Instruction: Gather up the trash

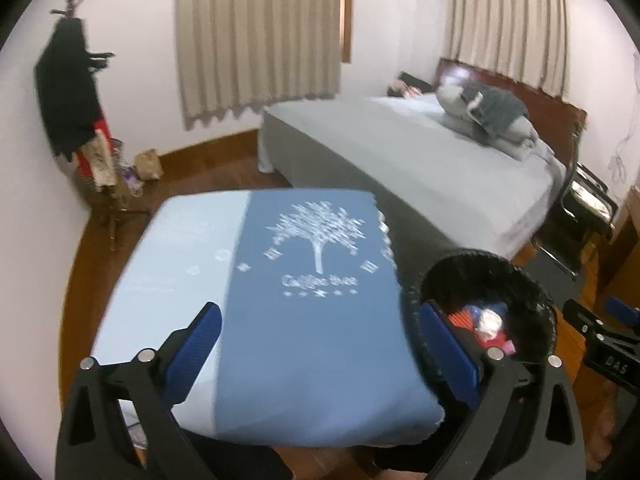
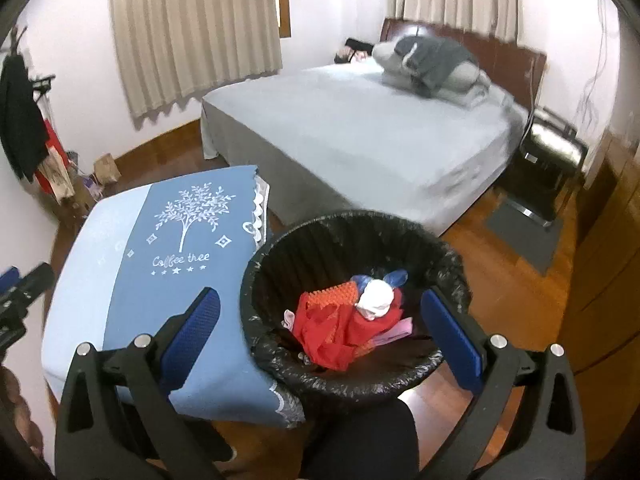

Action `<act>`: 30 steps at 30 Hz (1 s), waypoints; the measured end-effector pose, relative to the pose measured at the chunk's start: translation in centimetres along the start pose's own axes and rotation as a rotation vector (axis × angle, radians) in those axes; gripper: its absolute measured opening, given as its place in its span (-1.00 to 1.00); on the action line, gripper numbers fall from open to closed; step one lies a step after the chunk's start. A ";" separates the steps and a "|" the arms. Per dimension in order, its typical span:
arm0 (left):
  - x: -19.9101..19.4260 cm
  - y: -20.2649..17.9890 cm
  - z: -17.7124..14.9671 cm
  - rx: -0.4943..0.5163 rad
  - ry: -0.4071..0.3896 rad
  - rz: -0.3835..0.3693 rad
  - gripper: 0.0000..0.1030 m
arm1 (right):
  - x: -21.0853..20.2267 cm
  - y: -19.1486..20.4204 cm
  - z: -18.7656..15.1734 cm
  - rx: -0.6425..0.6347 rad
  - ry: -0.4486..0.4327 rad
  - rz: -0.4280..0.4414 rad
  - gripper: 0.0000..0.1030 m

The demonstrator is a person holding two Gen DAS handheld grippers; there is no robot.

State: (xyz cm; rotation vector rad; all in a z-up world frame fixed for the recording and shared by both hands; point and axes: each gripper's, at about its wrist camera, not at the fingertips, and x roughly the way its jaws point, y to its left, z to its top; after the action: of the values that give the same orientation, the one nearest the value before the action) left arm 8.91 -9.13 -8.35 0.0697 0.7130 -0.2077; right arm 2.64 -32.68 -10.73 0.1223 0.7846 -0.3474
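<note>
Bin [image 2: 352, 376] hugs the table's [image 2: 132, 300] right edge, red trash [image 2: 340, 328] inside; left gripper [image 1: 320, 344] and right gripper [image 2: 320, 328] both gaping, empty.

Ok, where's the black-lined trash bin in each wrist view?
Left wrist: trash bin at lower right, partly behind the left gripper's right finger.
Right wrist: low centre, between the right gripper's open fingers, red trash inside.
Shared landmark: blue tree-print tablecloth beside it.
</note>
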 end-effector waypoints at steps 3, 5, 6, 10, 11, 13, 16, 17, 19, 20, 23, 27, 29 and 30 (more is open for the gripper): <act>-2.4 1.2 0.1 -0.002 -0.047 0.060 0.88 | -2.6 2.1 0.2 -0.055 -0.057 0.013 0.90; -4.1 2.2 0.2 -0.012 -0.079 0.078 0.88 | -4.4 3.1 0.5 -0.071 -0.104 0.021 0.90; -5.0 2.7 0.3 -0.018 -0.098 0.089 0.88 | -5.1 3.4 0.6 -0.074 -0.122 0.019 0.90; -8.8 4.2 0.4 -0.050 -0.175 0.146 0.88 | -8.8 4.8 1.5 -0.084 -0.194 0.018 0.90; -9.7 4.5 0.5 -0.066 -0.185 0.154 0.88 | -9.4 5.1 1.6 -0.082 -0.207 0.018 0.90; -10.5 5.0 0.5 -0.083 -0.185 0.158 0.88 | -11.2 5.3 1.8 -0.049 -0.232 0.044 0.90; -11.8 5.1 0.3 -0.073 -0.194 0.169 0.88 | -13.2 5.1 1.8 0.018 -0.250 0.083 0.90; -12.1 5.0 0.2 -0.068 -0.194 0.173 0.88 | -13.7 5.0 1.7 0.032 -0.249 0.081 0.90; -12.9 4.8 0.0 -0.068 -0.195 0.165 0.88 | -14.5 5.1 1.5 0.041 -0.242 0.069 0.90; -13.3 4.7 -0.2 -0.069 -0.198 0.164 0.88 | -14.7 5.3 1.4 0.036 -0.241 0.062 0.90; -14.7 4.3 -0.6 -0.057 -0.212 0.167 0.88 | -15.6 5.6 0.7 0.019 -0.245 0.033 0.90; -16.3 4.2 -0.9 -0.049 -0.244 0.170 0.88 | -16.9 5.0 -0.2 0.037 -0.256 0.034 0.90; -17.4 3.9 -1.1 -0.041 -0.272 0.177 0.88 | -17.6 4.8 -0.4 0.045 -0.274 0.030 0.90; -17.8 3.8 -1.2 -0.039 -0.281 0.179 0.88 | -17.9 4.8 -0.5 0.049 -0.286 0.029 0.90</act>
State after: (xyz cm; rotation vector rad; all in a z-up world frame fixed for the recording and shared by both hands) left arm -4.15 -2.29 2.36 0.0656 0.4277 -0.0305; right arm -7.70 -23.44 1.54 0.1266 0.4910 -0.3475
